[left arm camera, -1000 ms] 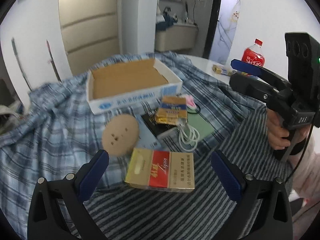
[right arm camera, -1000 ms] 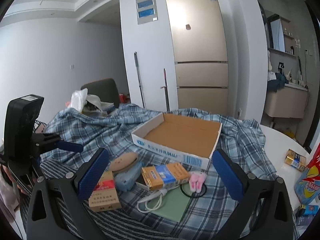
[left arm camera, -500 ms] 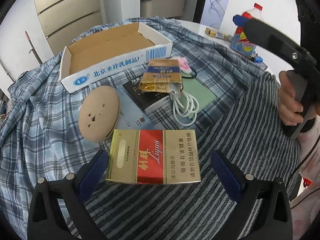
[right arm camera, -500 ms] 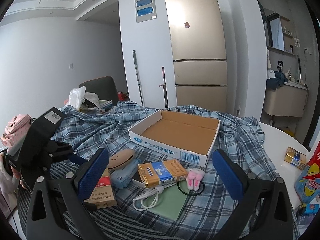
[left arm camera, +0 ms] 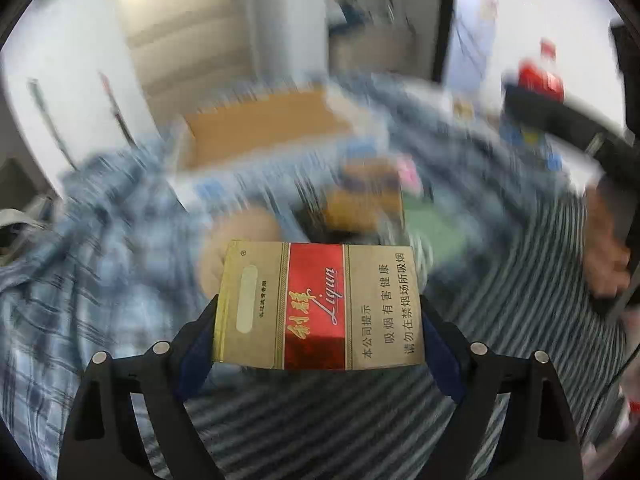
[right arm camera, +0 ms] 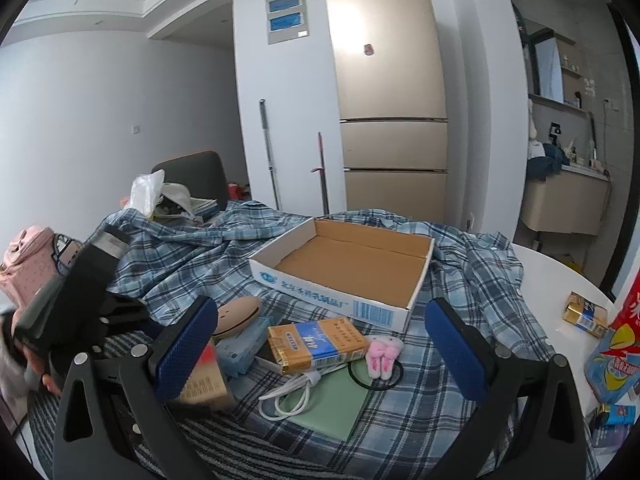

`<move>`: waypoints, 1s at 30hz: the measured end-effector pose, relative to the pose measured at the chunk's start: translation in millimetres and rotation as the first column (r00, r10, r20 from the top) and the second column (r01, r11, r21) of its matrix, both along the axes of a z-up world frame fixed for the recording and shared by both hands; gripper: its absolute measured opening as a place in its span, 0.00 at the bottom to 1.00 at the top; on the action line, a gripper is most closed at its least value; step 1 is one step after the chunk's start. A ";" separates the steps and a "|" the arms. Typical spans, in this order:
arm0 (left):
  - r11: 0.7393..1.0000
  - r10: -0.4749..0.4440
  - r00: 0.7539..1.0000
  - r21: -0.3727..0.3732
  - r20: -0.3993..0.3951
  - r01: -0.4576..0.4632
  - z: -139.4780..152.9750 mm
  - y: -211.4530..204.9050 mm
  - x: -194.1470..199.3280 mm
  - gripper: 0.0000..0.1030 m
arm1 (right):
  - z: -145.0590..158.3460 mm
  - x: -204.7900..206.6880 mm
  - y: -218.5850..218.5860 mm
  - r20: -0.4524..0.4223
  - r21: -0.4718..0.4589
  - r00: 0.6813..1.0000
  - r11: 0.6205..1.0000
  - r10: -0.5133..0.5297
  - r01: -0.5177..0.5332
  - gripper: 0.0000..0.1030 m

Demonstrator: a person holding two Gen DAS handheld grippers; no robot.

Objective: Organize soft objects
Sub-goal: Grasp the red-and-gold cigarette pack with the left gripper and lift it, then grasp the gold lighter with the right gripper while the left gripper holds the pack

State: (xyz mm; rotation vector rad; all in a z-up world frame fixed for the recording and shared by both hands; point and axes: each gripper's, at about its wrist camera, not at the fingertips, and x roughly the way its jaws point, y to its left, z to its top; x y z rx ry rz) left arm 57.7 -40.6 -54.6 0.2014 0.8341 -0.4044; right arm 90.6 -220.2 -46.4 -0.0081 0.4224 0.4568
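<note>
My left gripper [left arm camera: 318, 336] is shut on a gold and red cigarette pack [left arm camera: 318, 306] and holds it lifted above the striped cloth; the background is blurred by motion. In the right wrist view the pack [right arm camera: 202, 380] shows low at the left. My right gripper [right arm camera: 320, 344] is open and empty, above a gold and blue pack [right arm camera: 318, 340], a pink plush bunny [right arm camera: 384, 354] and a tan round cushion [right arm camera: 236, 312]. An empty cardboard tray [right arm camera: 348, 268] lies behind them.
A white cable [right arm camera: 292, 394], a green sheet [right arm camera: 332, 404] and a light blue box [right arm camera: 240, 346] lie on the plaid cloth [right arm camera: 180, 256]. A small gold pack [right arm camera: 584, 314] and a red snack bag [right arm camera: 618, 348] sit on the white table at the right.
My left gripper closed on the gold and red cigarette pack and lifted it off the cloth. The right gripper has barely moved.
</note>
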 end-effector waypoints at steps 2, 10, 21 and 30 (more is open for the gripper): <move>0.995 0.056 0.995 -0.084 0.081 -0.049 15.4 7.7 -5.2 0.88 | -0.1 3.1 -4.0 -0.010 0.010 1.000 1.000 -0.017 0.017 1.00; 0.972 0.183 0.916 -0.205 0.356 -0.115 59.1 18.2 -20.1 0.88 | -0.9 10.9 -12.2 -0.046 0.019 0.997 0.998 -0.063 0.063 1.00; 0.937 0.313 0.827 -0.296 0.467 -0.187 40.1 46.7 -9.0 0.88 | -3.1 61.0 7.0 -0.352 -0.104 0.918 0.982 -0.183 0.156 1.00; 0.902 0.391 0.817 -0.351 0.424 -0.250 34.2 63.2 -3.8 0.88 | -52.6 111.4 47.6 -0.632 -0.102 0.746 0.977 -0.210 0.188 0.92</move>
